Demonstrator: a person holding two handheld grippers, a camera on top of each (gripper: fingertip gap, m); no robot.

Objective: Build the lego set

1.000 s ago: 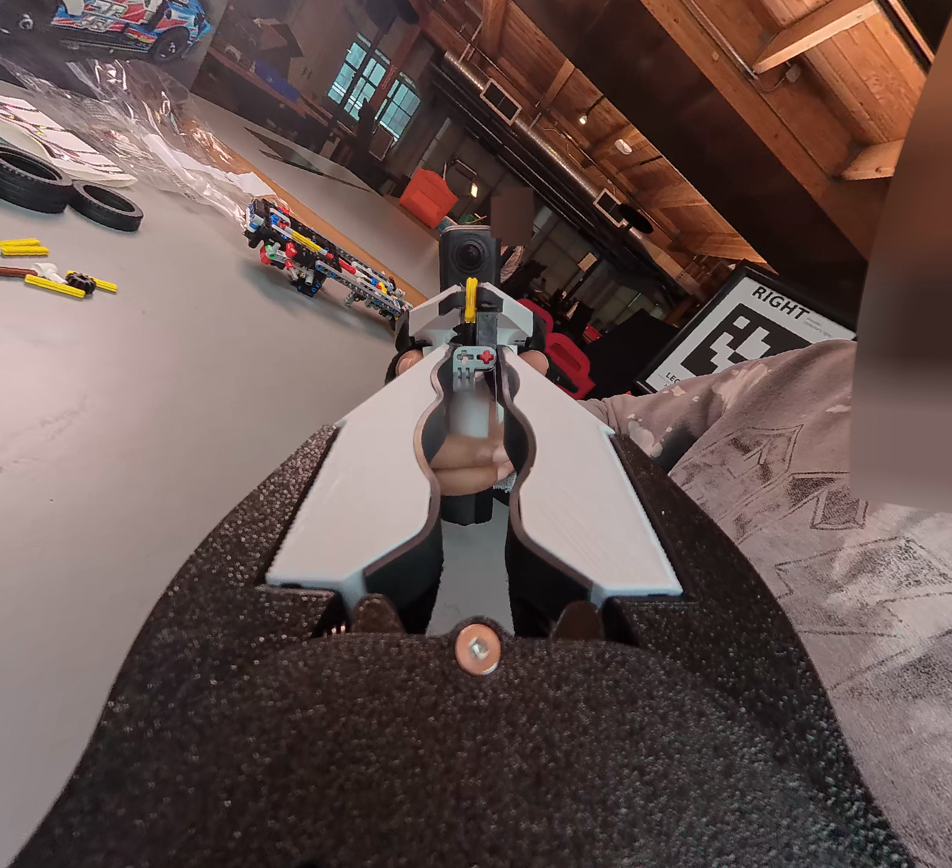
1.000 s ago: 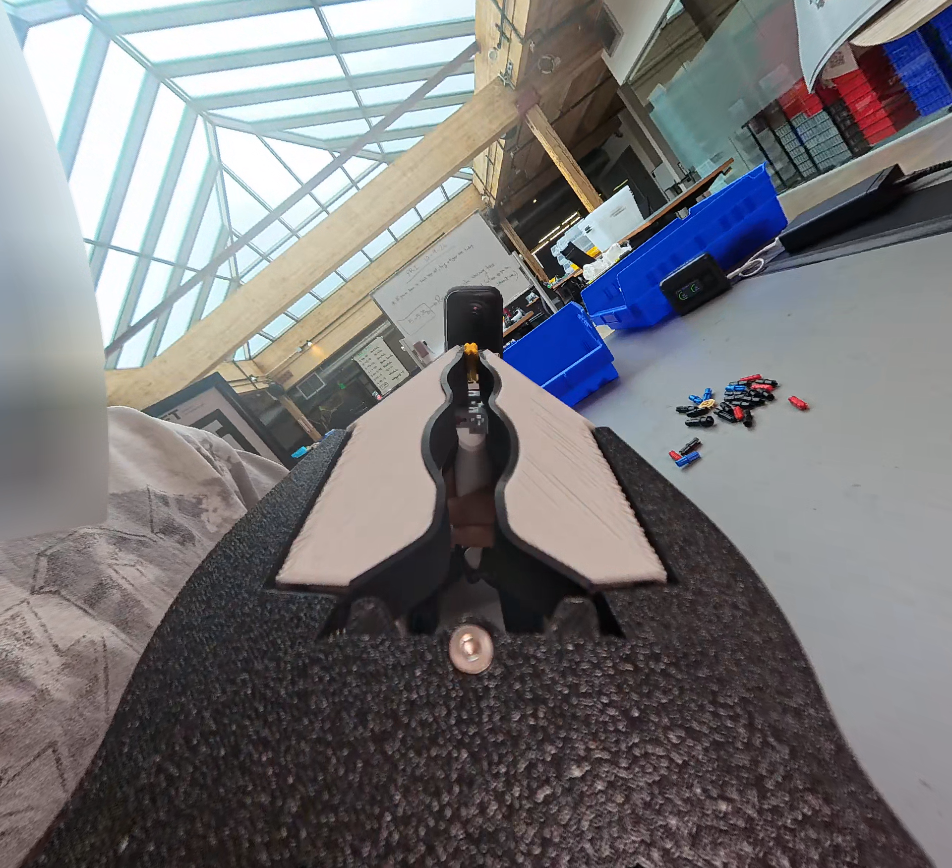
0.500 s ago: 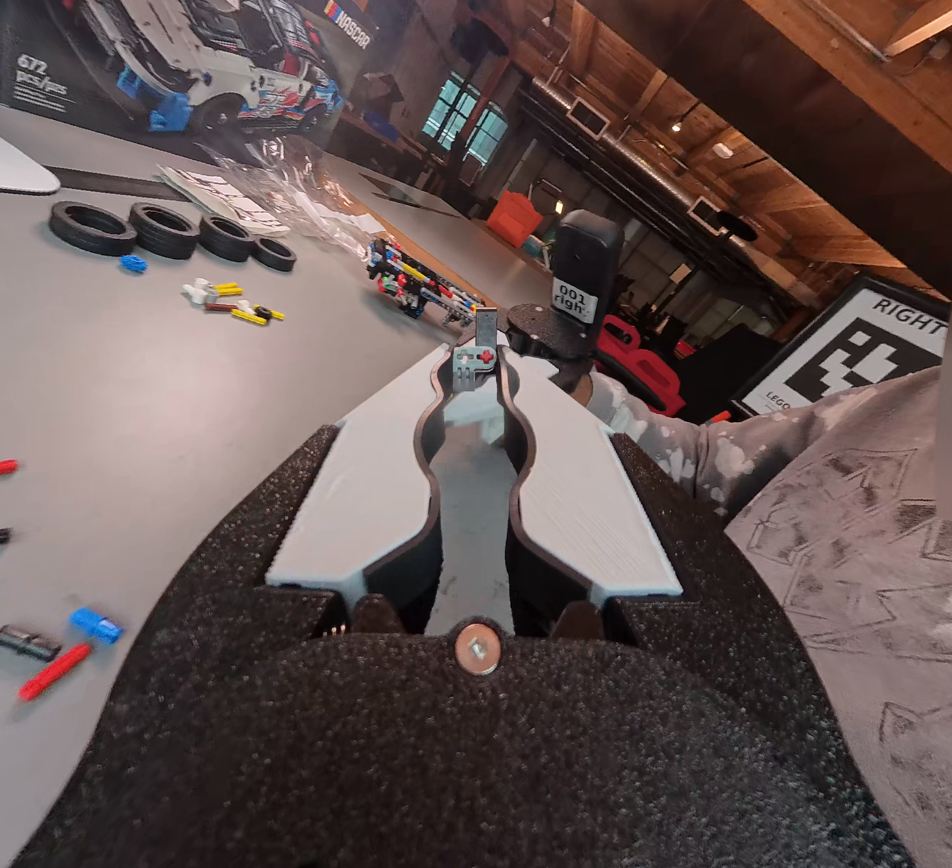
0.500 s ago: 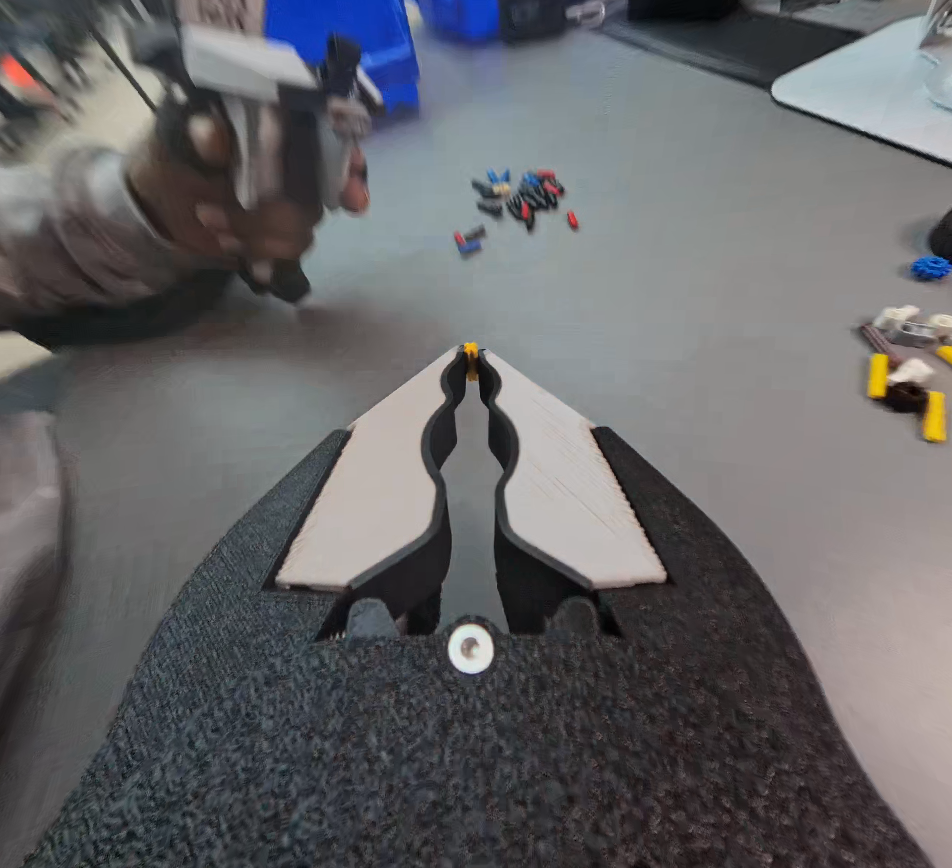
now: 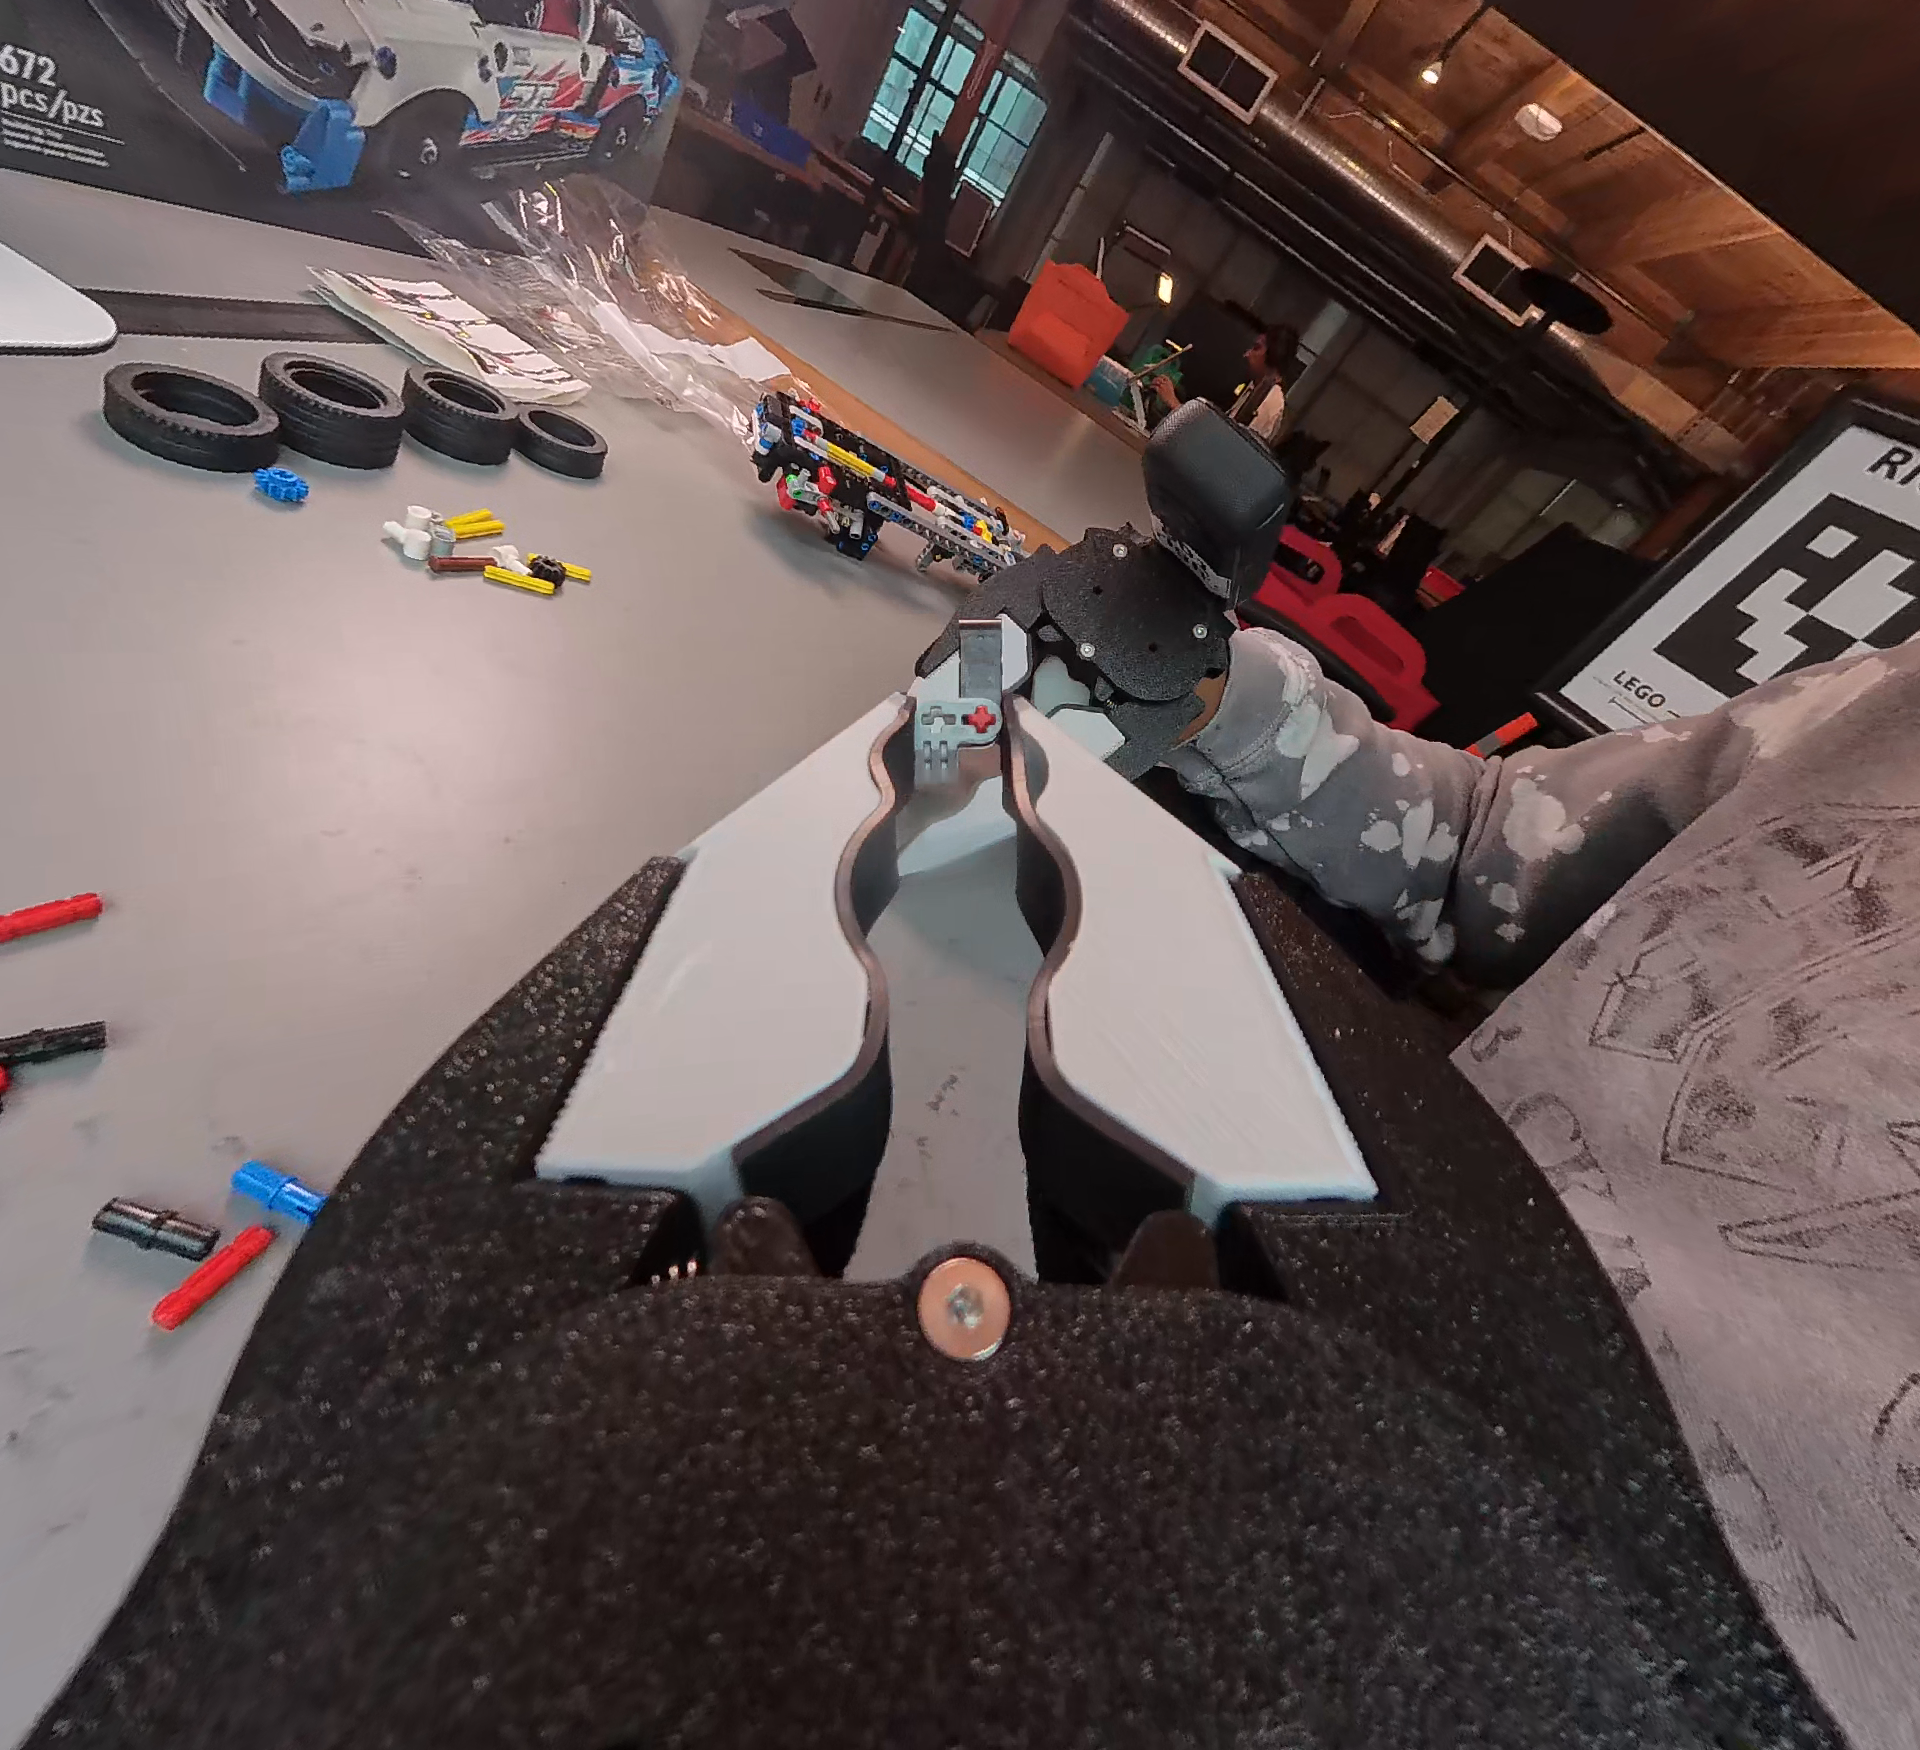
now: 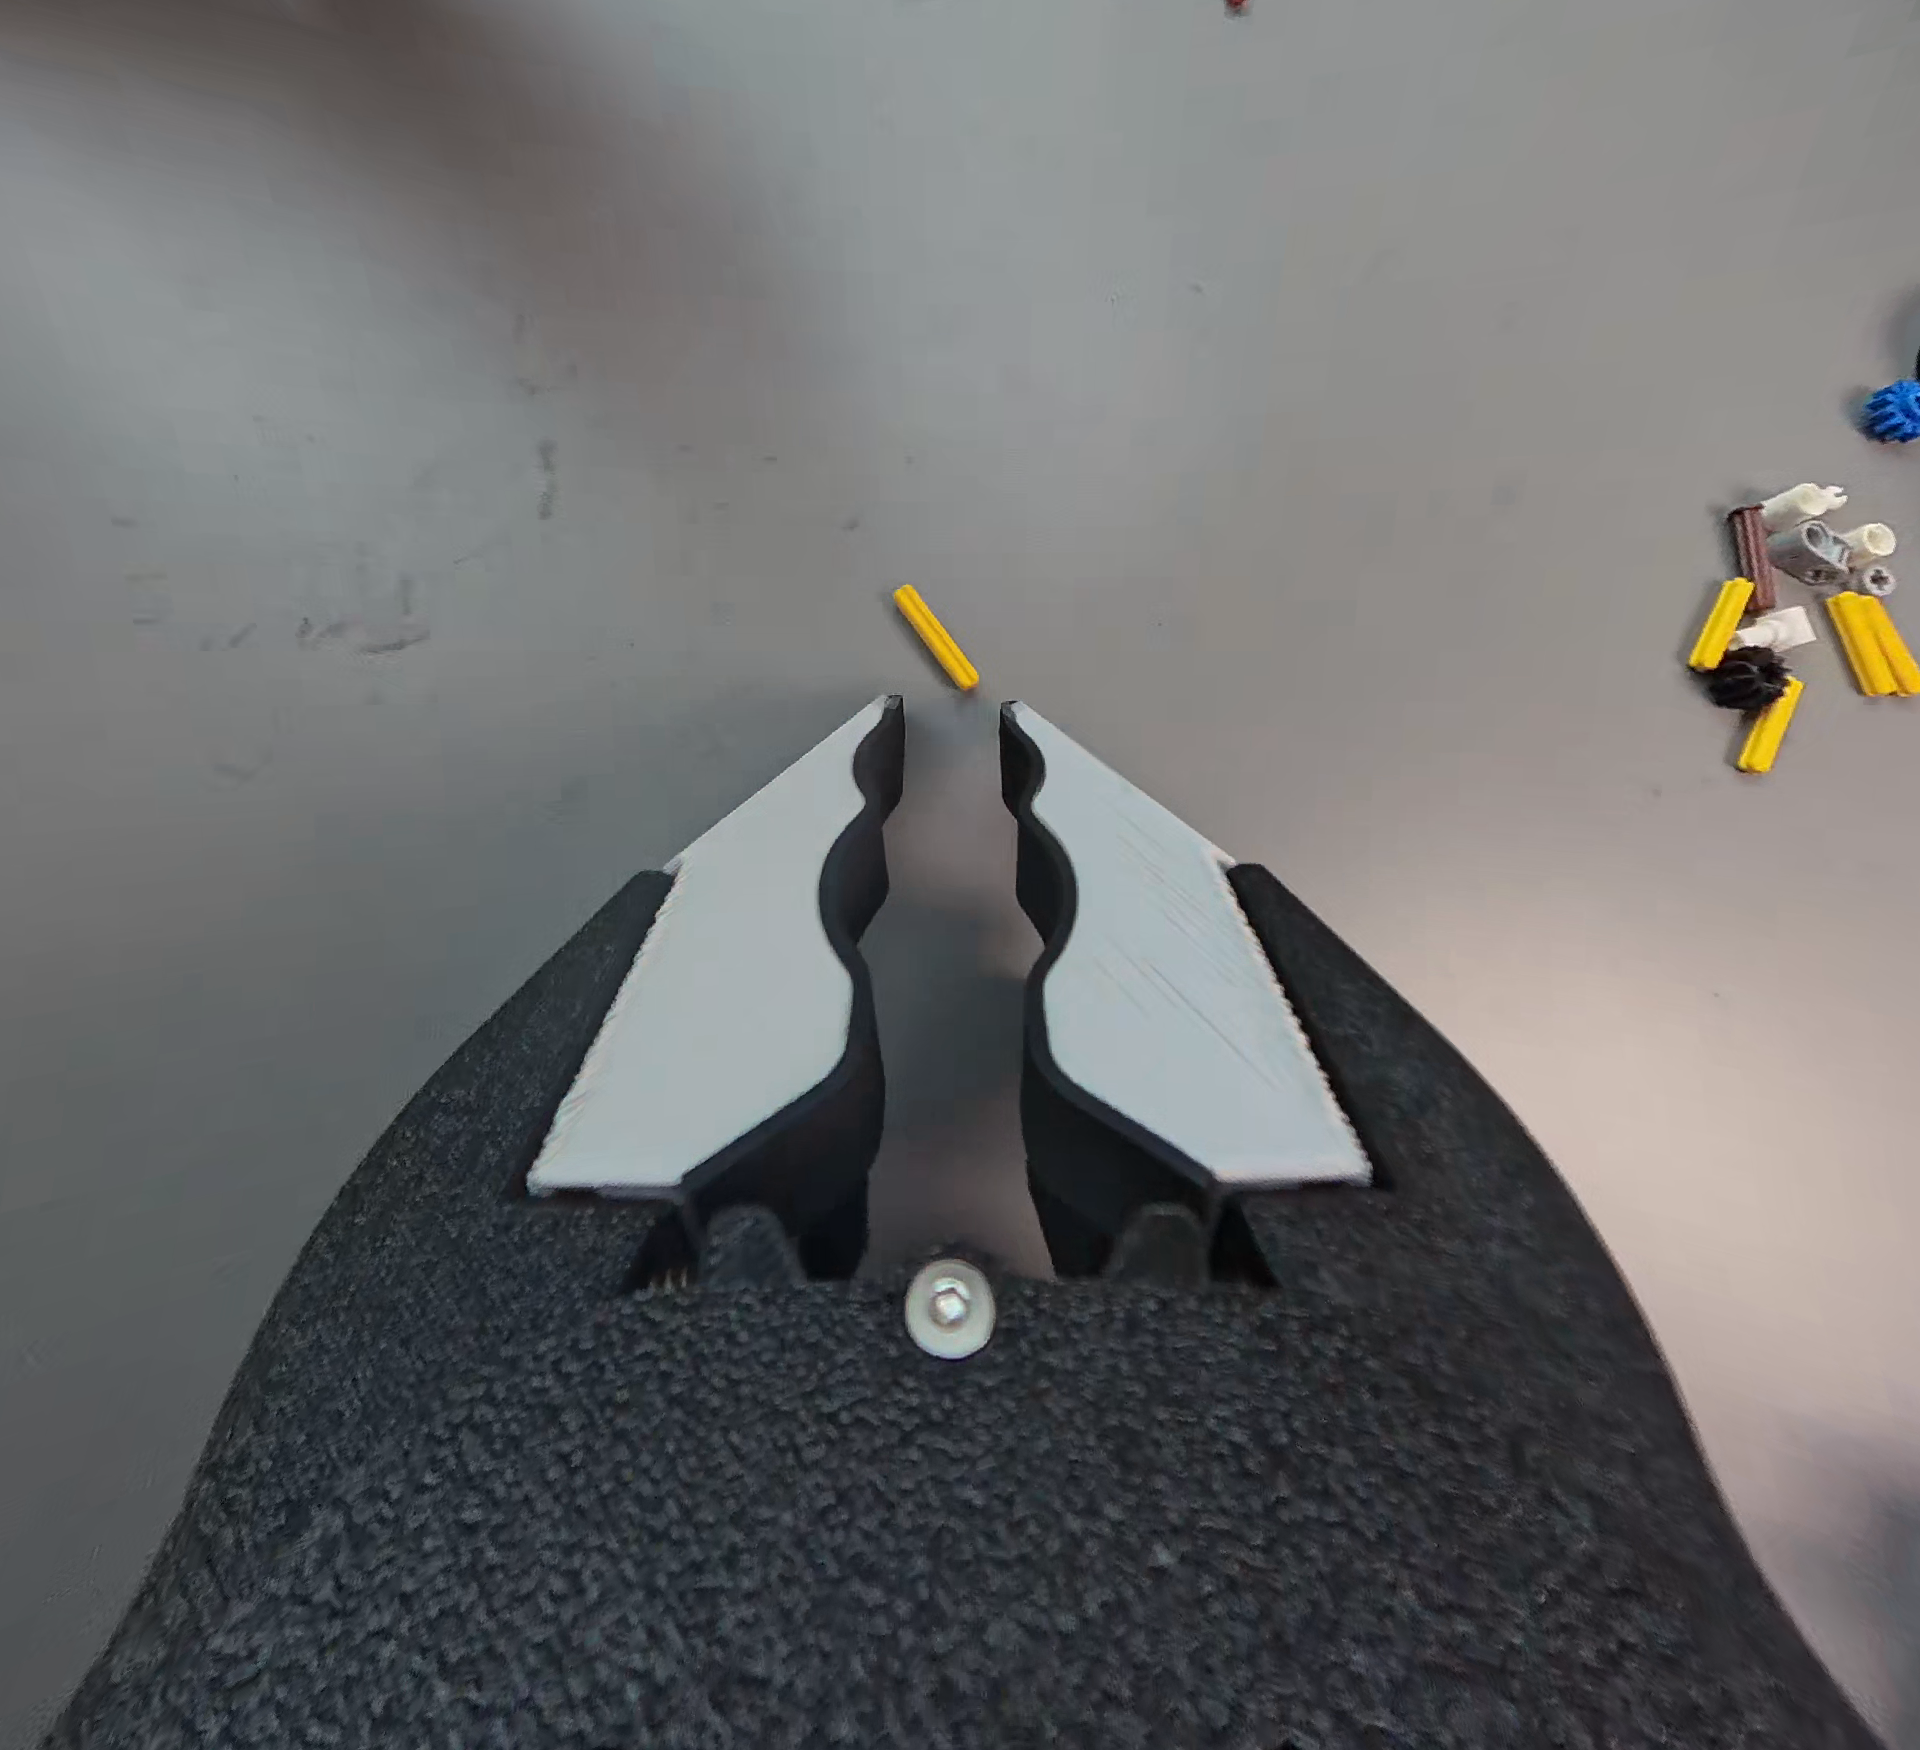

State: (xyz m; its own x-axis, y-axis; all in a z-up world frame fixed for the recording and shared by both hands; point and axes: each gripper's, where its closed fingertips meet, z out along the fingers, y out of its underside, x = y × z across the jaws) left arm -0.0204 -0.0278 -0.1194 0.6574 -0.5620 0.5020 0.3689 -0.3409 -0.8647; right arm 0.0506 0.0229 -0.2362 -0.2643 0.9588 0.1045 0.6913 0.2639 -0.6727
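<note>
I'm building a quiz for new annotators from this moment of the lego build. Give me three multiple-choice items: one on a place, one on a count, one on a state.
1. Where is the loose yellow axle?
A. on the table just past the right gripper's tips
B. in the left gripper
C. on the box

2. How many black tyres lie in the row?
A. two
B. four
C. six

3. What state is the left gripper in?
A. open and empty
B. shut on a grey lego piece
C. out of view

Answers: 1 A, it lies flat on the table beyond the open tips. 2 B, four show side by side. 3 B, the tips clamp the grey piece.
</note>
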